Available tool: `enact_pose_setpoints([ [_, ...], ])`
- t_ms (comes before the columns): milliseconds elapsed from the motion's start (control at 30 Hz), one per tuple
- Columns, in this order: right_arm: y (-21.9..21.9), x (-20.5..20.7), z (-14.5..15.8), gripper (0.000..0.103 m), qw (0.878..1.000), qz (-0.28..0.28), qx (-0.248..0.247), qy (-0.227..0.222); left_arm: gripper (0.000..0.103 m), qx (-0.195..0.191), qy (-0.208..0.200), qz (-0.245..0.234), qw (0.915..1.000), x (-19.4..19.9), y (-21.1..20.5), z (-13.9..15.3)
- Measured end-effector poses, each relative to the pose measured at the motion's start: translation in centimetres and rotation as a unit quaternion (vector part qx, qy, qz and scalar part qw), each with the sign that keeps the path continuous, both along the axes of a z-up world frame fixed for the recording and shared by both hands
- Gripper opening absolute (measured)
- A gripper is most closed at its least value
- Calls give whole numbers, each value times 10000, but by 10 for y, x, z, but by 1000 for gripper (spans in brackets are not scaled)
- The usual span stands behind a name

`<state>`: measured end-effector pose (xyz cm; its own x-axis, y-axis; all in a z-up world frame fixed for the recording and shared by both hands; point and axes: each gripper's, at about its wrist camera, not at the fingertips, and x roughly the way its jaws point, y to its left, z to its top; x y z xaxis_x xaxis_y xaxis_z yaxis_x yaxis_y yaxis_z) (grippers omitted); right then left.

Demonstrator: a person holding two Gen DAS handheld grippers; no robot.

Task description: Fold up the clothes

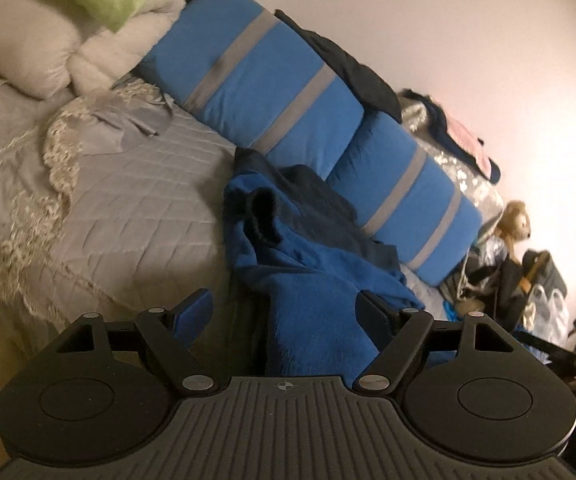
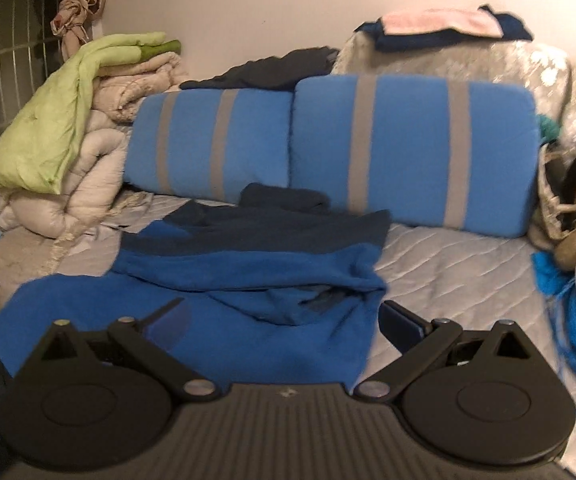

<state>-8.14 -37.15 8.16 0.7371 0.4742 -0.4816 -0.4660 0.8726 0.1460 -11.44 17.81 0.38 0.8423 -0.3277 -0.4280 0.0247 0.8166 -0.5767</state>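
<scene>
A blue and navy fleece garment (image 2: 247, 276) lies rumpled on the grey quilted bed (image 2: 448, 264), its navy part toward the cushions. In the left wrist view the same garment (image 1: 308, 288) spreads in front of my left gripper (image 1: 283, 310), whose jaws stand wide apart over the cloth without pinching it. My right gripper (image 2: 281, 320) is open too, low over the garment's near blue edge, its right finger (image 2: 402, 324) just past the cloth's side edge.
Two blue cushions with grey stripes (image 2: 408, 148) lean along the wall behind the garment. A heap of pale and green bedding (image 2: 71, 128) sits left. Dark clothes (image 2: 271, 70) and a pink towel (image 2: 440, 22) lie on top. A plush toy (image 1: 514, 220) and clutter fill the right.
</scene>
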Motion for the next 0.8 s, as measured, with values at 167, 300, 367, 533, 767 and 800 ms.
enact_pose_setpoints([
  [167,28,12,-5,103,9994,313,-29,168,78,-220,27,72,9997,-3,6,-8],
  [300,33,12,-10,103,9992,337,-13,220,78,-655,241,-258,9972,13,12,-25],
  [367,31,11,-13,103,9992,315,39,251,78,-1077,308,-464,9926,23,16,-37],
  [533,8,5,-21,103,9987,123,309,395,59,-1688,541,-802,9809,45,19,-62],
  [767,-29,3,-48,103,9918,-408,737,962,20,-1897,681,-1072,9736,61,11,-72],
  [800,-32,2,-52,103,9918,-435,689,981,20,-1881,680,-1033,9743,61,10,-71],
])
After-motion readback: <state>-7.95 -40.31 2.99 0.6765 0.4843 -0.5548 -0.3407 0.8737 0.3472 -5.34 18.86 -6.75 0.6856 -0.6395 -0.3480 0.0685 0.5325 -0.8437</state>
